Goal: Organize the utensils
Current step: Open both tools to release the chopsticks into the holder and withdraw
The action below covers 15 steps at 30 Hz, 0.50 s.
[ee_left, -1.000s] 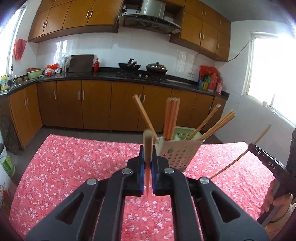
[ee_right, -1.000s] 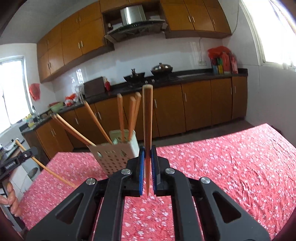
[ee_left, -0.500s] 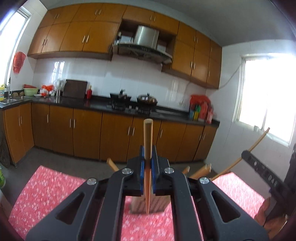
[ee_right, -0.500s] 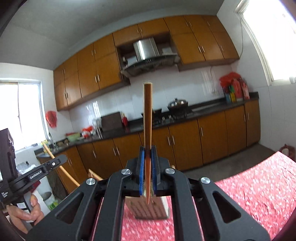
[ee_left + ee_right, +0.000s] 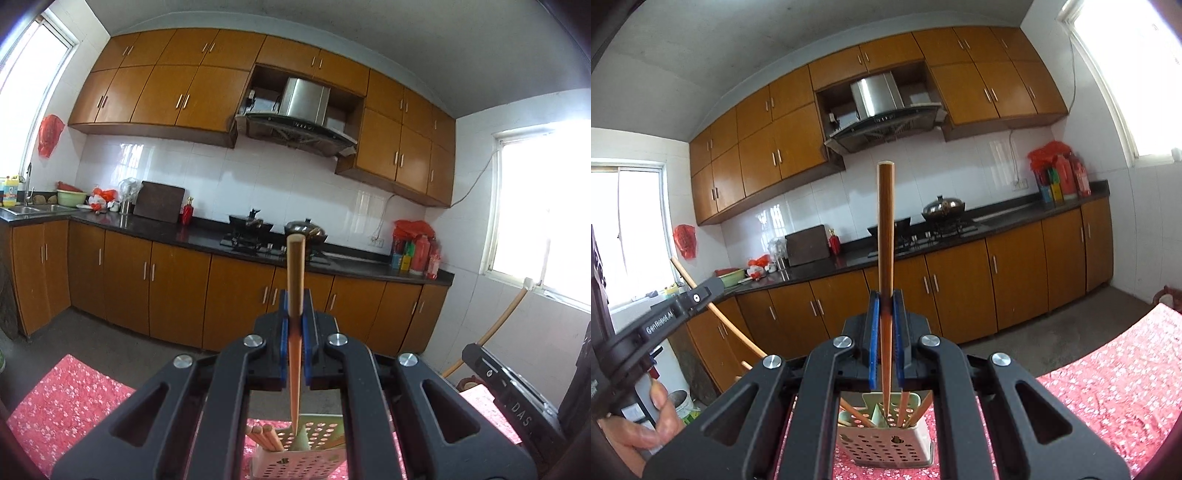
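Left gripper (image 5: 294, 332) clenched on slim wooden chopstick (image 5: 295, 280); right gripper (image 5: 885, 332) likewise on second wooden chopstick (image 5: 885, 236). Both now raised, vertical, tips hanging over perforated pale-green plastic holder (image 5: 886, 443) on red floral tablecloth (image 5: 1108, 387), no longer behind it. Ready for drop-in.

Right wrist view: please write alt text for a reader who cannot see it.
The right gripper is shut on an upright chopstick whose lower tip hangs over a perforated utensil holder already holding chopsticks, on a red floral tablecloth. Wooden kitchen cabinets fill the background.
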Each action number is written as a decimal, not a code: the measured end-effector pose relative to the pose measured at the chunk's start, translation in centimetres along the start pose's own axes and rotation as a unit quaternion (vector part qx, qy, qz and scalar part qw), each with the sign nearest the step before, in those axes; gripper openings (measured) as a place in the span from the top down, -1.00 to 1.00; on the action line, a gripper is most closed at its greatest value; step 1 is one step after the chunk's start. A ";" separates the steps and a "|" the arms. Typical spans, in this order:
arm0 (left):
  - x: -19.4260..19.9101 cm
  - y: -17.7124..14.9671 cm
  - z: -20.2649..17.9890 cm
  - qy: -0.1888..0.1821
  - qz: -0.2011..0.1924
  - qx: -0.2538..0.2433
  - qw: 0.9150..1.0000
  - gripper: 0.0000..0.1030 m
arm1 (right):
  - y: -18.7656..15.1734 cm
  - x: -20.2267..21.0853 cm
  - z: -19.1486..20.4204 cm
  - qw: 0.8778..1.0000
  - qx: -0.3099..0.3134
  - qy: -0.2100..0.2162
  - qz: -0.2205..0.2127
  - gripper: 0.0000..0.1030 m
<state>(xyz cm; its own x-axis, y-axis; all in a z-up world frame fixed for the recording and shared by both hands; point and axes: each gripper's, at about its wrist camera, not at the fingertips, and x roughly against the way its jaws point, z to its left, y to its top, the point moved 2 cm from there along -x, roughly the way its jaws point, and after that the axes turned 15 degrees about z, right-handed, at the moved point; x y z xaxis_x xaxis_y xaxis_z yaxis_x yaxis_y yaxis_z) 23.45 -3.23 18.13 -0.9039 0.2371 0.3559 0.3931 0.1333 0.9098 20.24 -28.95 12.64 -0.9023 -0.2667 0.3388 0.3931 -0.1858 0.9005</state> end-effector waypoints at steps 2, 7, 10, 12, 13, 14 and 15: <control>-1.1 -0.5 0.4 -0.001 0.011 0.002 1.000 0.86 | -0.3 -0.9 -0.1 1.000 0.003 -0.003 0.009 0.85; -2.8 -1.4 1.1 -0.002 0.036 0.007 0.999 0.86 | -0.7 -1.9 0.2 1.000 0.013 -0.005 0.023 0.85; -3.0 -1.6 1.6 -0.007 0.045 0.014 0.999 0.83 | -0.8 -2.2 0.3 0.999 0.015 0.004 0.039 0.84; -2.5 -1.5 1.9 -0.013 0.044 0.018 0.999 0.42 | -0.8 -2.0 0.2 0.999 0.016 0.004 0.040 0.60; -2.1 -1.4 2.1 -0.013 0.041 0.020 0.999 0.33 | -0.8 -1.6 0.1 0.999 0.016 0.000 0.037 0.42; -1.8 -1.5 2.2 -0.012 0.038 0.022 0.999 0.30 | -0.6 -1.4 0.0 0.999 0.014 -0.002 0.033 0.24; -1.3 -1.3 2.4 -0.013 0.036 0.022 0.999 0.30 | -0.5 -0.8 -0.2 1.000 0.012 -0.003 0.026 0.22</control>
<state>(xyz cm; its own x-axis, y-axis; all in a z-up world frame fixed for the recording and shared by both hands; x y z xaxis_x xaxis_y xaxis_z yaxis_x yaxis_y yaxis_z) 24.54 -1.46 15.94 -0.8690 0.2719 0.4133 0.4637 0.1565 0.8721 20.74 -28.83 11.85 -0.8820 -0.2697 0.3864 0.4347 -0.1497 0.8880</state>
